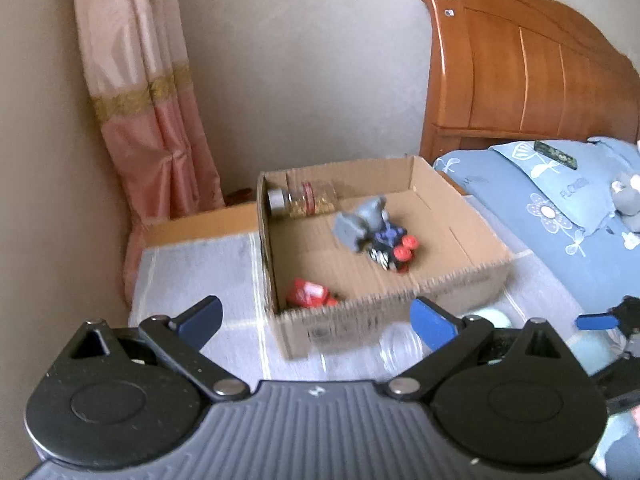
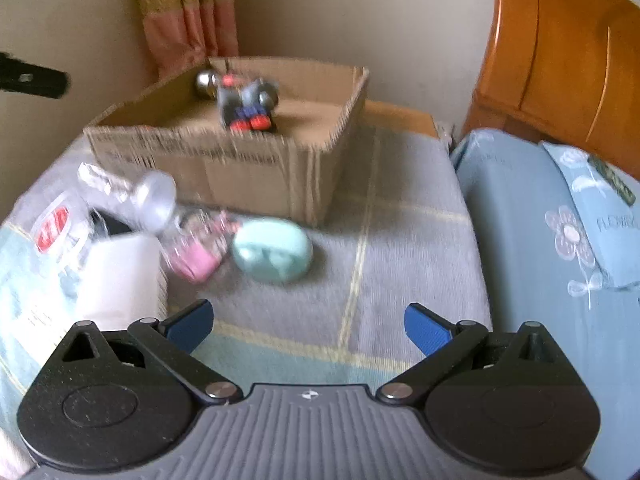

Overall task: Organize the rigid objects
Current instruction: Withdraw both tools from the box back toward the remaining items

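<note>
the job looks partly done, judging by how things lie: the cardboard box (image 1: 384, 312) on the grey checked cloth (image 2: 400, 216) already holds some of the rigid objects, while a cluster is yet to go in. inside the box i count four items in the left wrist view: one jar (image 1: 308, 198) with a metal lid lying on its side in the far corner, one grey toy figure (image 1: 360, 224), one small toy vehicle with red wheels (image 1: 394, 250) just beside it and perhaps touching, and one red toy (image 1: 310, 292) against the near wall. outside, in front of the box, the right wrist view shows one mint-green oval case (image 2: 272, 250), one clear container with a pink base (image 2: 198, 248) just beside the case, one clear bottle (image 2: 132, 196) lying tilted, and one white container (image 2: 120, 276) nearest the camera; blur makes it hard to tell whether more lies among them, and a red-and-white label (image 2: 52, 228) at the left edge belongs to something i cannot identify. so roughly four in, at least four left. the left gripper (image 1: 316, 314) hangs with its blue fingers spread wide and nothing between them, above the near edge of the box. the right gripper (image 2: 308, 322) is likewise released and empty, over bare cloth near the green case, which seems the likeliest next pick
</note>
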Demonstrator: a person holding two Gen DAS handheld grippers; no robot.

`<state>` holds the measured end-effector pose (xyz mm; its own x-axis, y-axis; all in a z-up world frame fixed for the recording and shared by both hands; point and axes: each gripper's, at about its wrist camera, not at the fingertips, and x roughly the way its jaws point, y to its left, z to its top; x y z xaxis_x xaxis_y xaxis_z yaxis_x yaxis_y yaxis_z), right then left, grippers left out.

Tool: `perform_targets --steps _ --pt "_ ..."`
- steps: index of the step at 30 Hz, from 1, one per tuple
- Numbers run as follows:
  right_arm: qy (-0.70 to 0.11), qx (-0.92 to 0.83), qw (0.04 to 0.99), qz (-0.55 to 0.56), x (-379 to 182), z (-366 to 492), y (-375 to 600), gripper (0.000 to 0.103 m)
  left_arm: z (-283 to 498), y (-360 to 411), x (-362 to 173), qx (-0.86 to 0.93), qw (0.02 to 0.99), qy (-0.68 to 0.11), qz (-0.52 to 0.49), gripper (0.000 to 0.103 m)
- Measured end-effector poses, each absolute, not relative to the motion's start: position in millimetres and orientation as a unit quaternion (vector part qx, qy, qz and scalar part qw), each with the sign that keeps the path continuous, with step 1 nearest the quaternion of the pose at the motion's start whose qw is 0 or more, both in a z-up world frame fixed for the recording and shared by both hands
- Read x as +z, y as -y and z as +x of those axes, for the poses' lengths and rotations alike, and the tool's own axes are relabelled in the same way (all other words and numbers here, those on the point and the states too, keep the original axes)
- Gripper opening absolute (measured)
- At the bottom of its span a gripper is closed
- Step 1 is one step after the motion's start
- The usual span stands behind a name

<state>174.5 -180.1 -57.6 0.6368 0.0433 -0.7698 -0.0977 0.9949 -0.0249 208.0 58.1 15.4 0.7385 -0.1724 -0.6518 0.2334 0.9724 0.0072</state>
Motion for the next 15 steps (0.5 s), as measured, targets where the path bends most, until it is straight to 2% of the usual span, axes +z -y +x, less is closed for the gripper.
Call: perform_targets --steps 15 --pt "-0.458 0.047 0.887 -0.033 -85 177 175 0.103 142 -68 -43 -0.107 0.923 -0.369 0.032 0.1"
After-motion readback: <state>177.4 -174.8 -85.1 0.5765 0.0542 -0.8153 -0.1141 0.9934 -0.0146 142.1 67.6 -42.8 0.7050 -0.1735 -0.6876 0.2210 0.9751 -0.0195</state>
